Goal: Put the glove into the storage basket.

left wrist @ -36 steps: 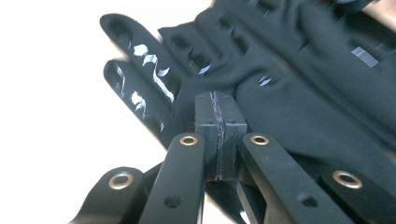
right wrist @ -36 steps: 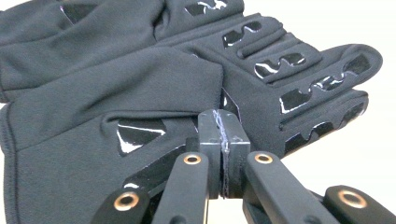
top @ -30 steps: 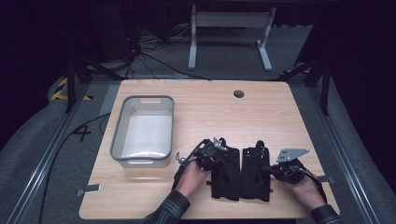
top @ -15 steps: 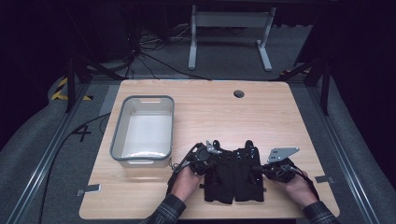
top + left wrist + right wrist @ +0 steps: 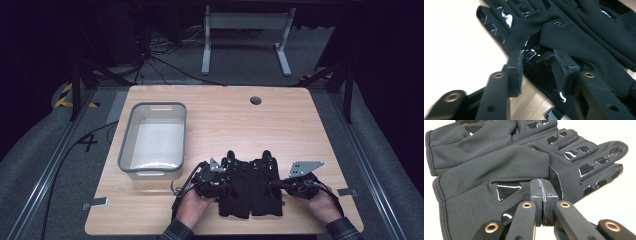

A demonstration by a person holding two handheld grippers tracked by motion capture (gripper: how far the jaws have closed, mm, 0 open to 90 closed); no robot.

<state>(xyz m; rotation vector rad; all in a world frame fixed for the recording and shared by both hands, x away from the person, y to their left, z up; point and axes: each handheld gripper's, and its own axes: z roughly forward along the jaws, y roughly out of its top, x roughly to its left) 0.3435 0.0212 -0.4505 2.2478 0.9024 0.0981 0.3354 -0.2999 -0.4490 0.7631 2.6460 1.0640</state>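
Near the bottom centre of the high view, two black gloves lie side by side on the wooden table (image 5: 300,125), the left glove (image 5: 235,187) touching the right glove (image 5: 265,185), with fingers pointing toward the top of the frame. The work in hand looks like arranging or pairing the gloves, with each gripper at its outer edge. The left gripper (image 5: 537,68) has just been opening its jaws; they now stand partly apart with a fold of the left glove's edge between them, the pads seemingly off the cloth. The right gripper (image 5: 543,195) has its jaws pressed together against the right glove's edge; whether any fabric is pinched I cannot tell. A grey bin (image 5: 127,150) sits at middle left, well apart. Next, I judge, the left gripper should draw clear without dragging the fabric.
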